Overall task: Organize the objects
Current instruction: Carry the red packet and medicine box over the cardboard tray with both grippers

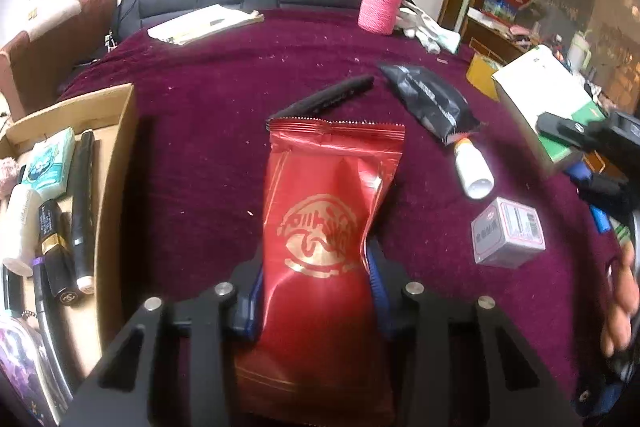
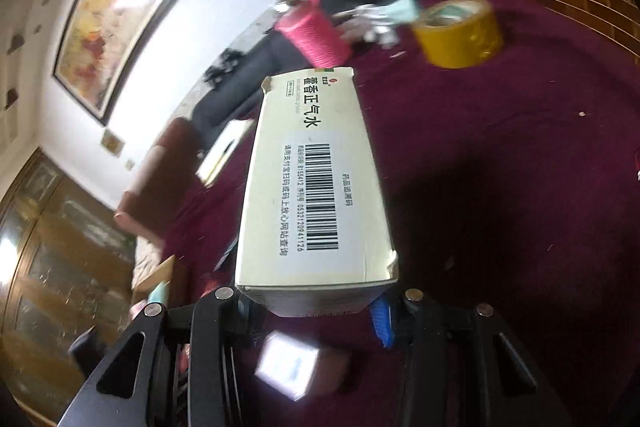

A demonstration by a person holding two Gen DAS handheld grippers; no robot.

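A: In the left wrist view, the left gripper (image 1: 316,291) is clamped on a red foil packet (image 1: 332,227) over the maroon worktop (image 1: 200,155); the cardboard box (image 1: 120,131) of sorted items sits just left.

B: In the right wrist view, the right gripper (image 2: 312,301) holds a white medicine carton (image 2: 316,187), lifted clear.

A: Both are mid-carry, I'd say. Next, each needs swinging over the box before release.
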